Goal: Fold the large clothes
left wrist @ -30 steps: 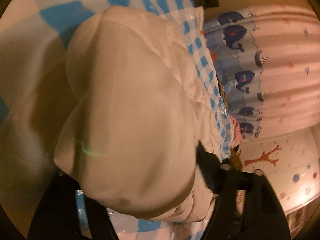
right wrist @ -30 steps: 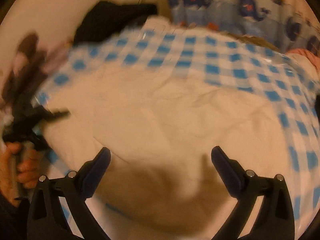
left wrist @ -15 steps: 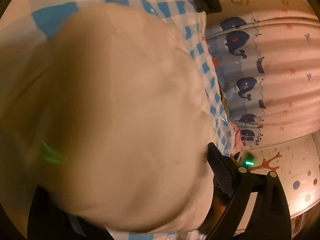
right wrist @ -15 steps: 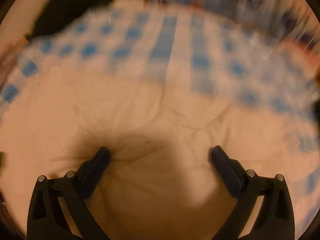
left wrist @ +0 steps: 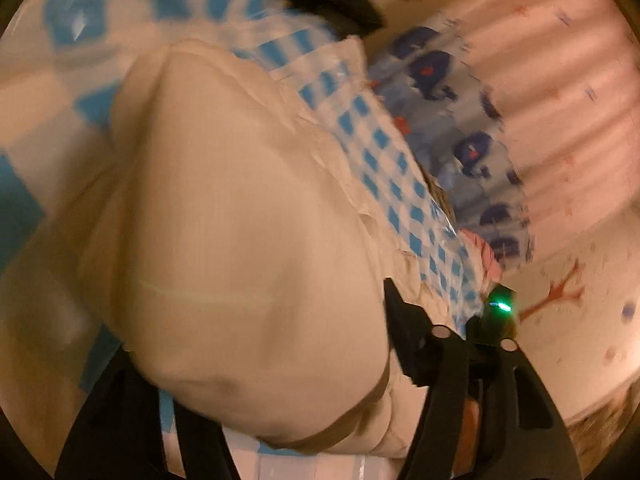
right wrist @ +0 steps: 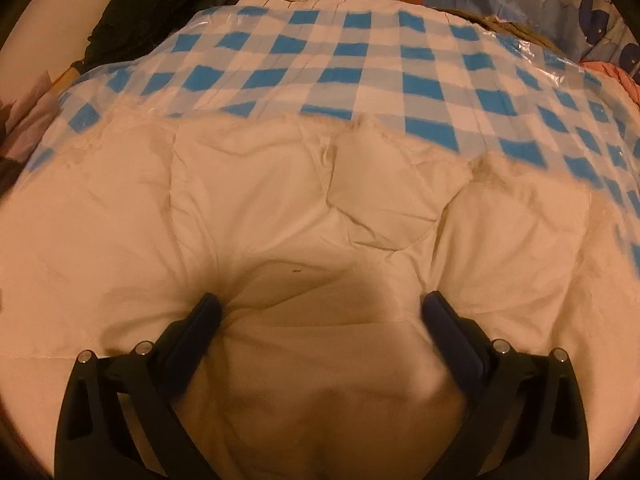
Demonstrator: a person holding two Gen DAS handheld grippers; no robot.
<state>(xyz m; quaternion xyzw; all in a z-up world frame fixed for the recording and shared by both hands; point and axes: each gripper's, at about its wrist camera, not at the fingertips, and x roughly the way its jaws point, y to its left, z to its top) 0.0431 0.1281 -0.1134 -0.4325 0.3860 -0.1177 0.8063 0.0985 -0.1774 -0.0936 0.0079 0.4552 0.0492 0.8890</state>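
So the biggest thing here is the blue-and-white check cloth (right wrist: 360, 68) with a clear plastic sheen, covering the whole surface ahead of both grippers. On top of it lies the coat (right wrist: 304, 208), a puffy cream quilted thing, and it fills most of both views. In the right wrist view it's spread flat right under and ahead of the fingers, its far edge running across the check cloth.

Beyond the cloth hangs a whale-print curtain (left wrist: 472, 148), off to the right of the left gripper and up ahead-right of the right one. A dark garment (right wrist: 168, 4) sits at the far left corner, past the cloth.

The right gripper (right wrist: 320, 312) is spread wide, both tips pushed down into the coat so the fabric dimples around them, with a hump of it between them. Not pinching anything.

The left gripper (left wrist: 256, 360) has a big fold of the coat bulging up between its fingers and hiding most of the left one. Its jaws have just been closing in on that fold, but honestly I can't tell if the pads are actually squeezing it; that view is pretty blurry. A green light (left wrist: 500, 304) glows just past its right finger.
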